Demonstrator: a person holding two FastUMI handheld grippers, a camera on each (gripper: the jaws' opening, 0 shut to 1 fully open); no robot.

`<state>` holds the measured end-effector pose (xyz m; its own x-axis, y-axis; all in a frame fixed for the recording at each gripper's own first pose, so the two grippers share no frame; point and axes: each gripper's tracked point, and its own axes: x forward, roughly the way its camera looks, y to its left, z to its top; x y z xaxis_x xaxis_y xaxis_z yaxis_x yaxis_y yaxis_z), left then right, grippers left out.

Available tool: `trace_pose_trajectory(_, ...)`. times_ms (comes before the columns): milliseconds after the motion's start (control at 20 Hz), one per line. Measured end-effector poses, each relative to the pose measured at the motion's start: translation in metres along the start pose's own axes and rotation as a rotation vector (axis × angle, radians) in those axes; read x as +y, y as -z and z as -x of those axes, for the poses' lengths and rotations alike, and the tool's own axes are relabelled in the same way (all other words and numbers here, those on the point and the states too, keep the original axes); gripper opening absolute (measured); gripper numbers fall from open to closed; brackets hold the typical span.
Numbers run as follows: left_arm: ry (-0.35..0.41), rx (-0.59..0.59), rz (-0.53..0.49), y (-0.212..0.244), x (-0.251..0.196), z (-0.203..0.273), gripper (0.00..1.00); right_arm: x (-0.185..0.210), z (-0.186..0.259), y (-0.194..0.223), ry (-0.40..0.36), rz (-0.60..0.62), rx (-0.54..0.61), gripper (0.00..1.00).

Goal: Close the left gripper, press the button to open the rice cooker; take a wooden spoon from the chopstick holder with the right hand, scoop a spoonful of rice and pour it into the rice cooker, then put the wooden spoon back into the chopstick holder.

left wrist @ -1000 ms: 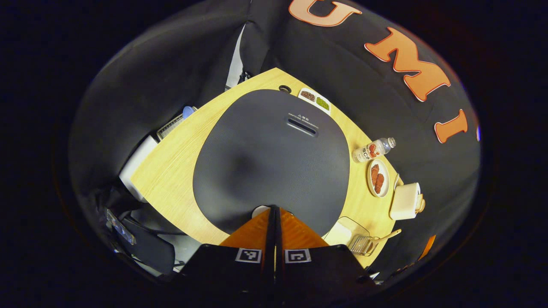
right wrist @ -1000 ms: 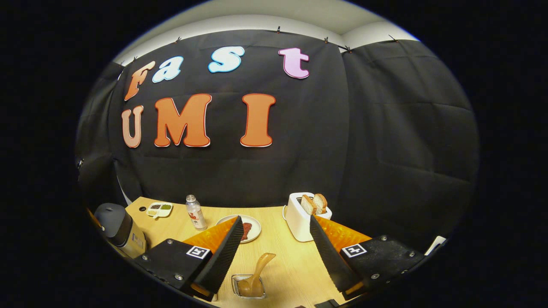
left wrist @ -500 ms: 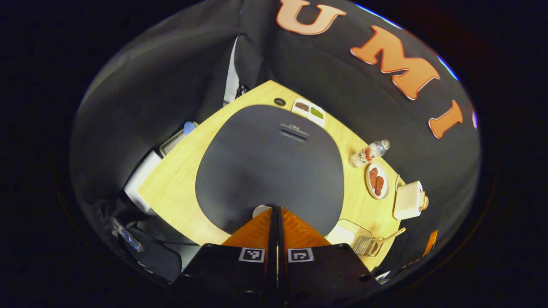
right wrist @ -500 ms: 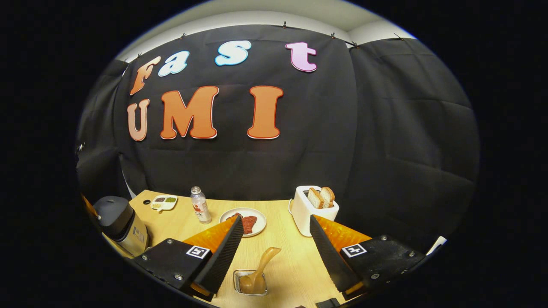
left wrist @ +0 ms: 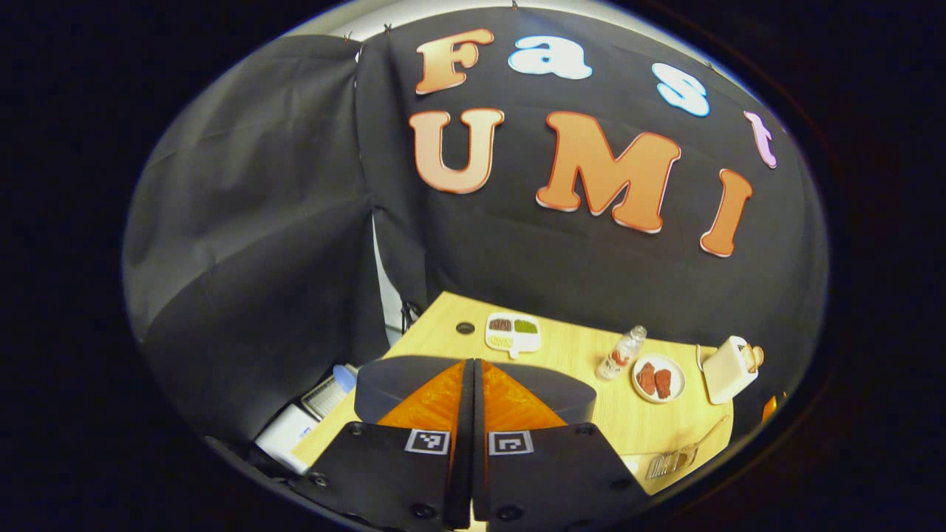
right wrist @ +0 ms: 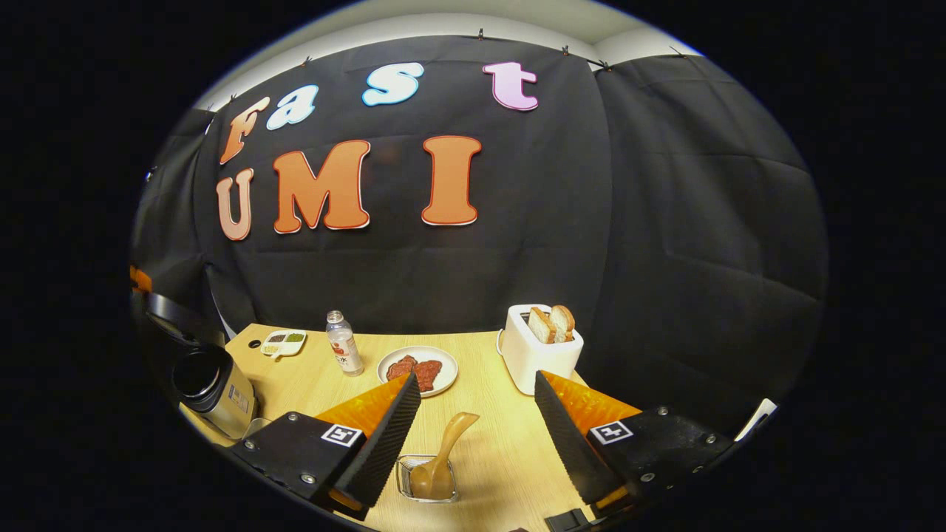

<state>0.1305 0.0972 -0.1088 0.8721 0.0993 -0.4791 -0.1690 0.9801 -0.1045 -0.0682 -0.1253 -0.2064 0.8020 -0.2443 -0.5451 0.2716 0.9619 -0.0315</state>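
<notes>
Nearest in the right gripper view, right gripper point(right wrist: 477, 421) with fingers point(right wrist: 384, 436) spread wide, nothing between them, held above the table point(right wrist: 502, 451). Just below and between those fingers, chopstick holder point(right wrist: 426, 479) standing on the table's near edge, wooden spoon point(right wrist: 442, 459) inside it, bowl down, handle leaning up toward the right. At far left of the same view, rice cooker point(right wrist: 214, 384) with lid point(right wrist: 174, 318) raised and dark pot mouth exposed. Farther back on the table, plate point(right wrist: 417, 369) carrying reddish pieces, bottle point(right wrist: 344, 344) upright beside it, divided dish point(right wrist: 283, 342) near the far left corner, white toaster point(right wrist: 539, 351) with two slices of bread standing in its slots (well apart from the holder). In the left gripper view, left gripper point(left wrist: 473, 369) with fingers point(left wrist: 432, 395) pressed together along their length, gripping nothing, raised just in front of the cooker's dark lid, seen close behind the tips. Beyond that, same table things: divided dish, bottle, plate, toaster in a row toward the right; chopstick holder and spoon at the lower right edge of the table. Off the table's left side, lower down, a white box and a blue-capped item, too small to identify.
</notes>
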Motion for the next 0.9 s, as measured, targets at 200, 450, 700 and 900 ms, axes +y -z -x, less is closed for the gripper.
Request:
trace_pose_trajectory(200, 0.017, -0.133, -0.088, -0.027, -0.013, 0.016, 0.06, -0.002, 0.0, 0.014, -0.016, -0.002, 0.032, 0.96)
trace_pose_trajectory(450, 0.038, -0.321, -0.111, -0.054, -0.028, 0.067, 0.1, 0.005, -0.007, 0.047, -0.063, -0.012, 0.115, 0.96)
trace_pose_trajectory(700, 0.065, -0.369, -0.148, -0.032, -0.04, 0.103, 0.55, 0.024, -0.027, 0.088, -0.151, -0.009, 0.254, 0.96)
trace_pose_trajectory(900, 0.025, -0.353, -0.144, -0.008, -0.034, 0.12, 0.78, 0.03, -0.052, 0.117, -0.196, -0.012, 0.37, 0.95)
